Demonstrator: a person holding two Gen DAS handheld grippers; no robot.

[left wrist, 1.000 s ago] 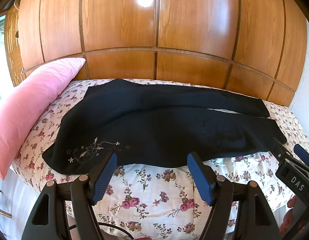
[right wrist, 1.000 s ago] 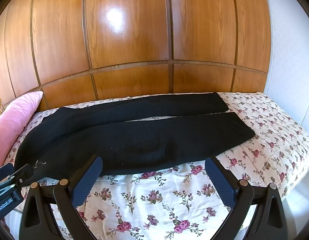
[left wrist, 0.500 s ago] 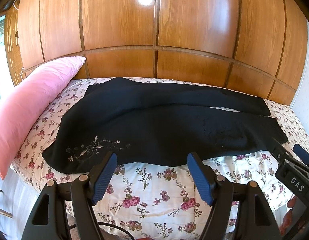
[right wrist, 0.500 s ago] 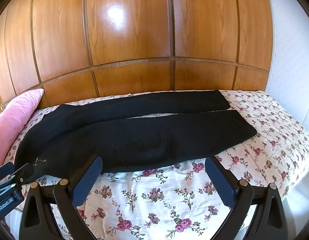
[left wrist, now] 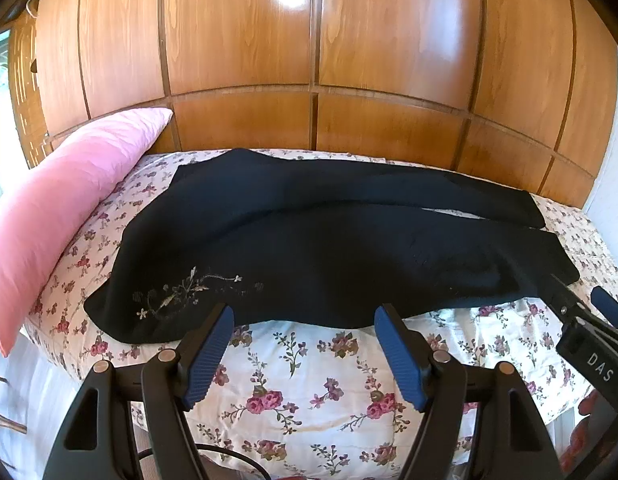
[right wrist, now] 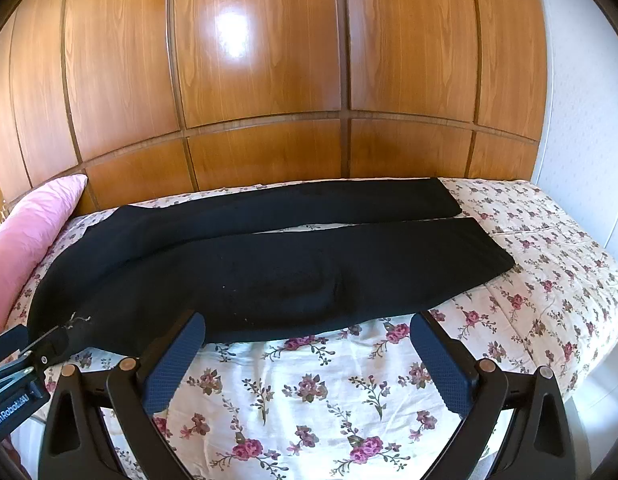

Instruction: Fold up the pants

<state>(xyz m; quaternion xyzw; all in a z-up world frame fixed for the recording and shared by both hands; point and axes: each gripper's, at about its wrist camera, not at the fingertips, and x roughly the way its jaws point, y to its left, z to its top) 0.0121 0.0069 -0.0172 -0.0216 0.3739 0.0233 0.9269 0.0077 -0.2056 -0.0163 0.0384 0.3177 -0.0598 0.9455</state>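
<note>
Black pants lie flat across the flowered bed, waist at the left with pale embroidery, both legs stretched to the right. They also show in the right wrist view. My left gripper is open and empty, just short of the near edge of the pants by the waist. My right gripper is open and empty, just short of the near leg's edge. Each gripper shows at the edge of the other's view, the right one and the left one.
A pink pillow leans at the left end of the bed. The flowered sheet covers the mattress. A wood-panelled wall runs behind the bed. A white wall stands at the right.
Both grippers have drifted slightly, so the bed and pants sit a little lower and closer in view. Both stay open. The pants have not moved.
</note>
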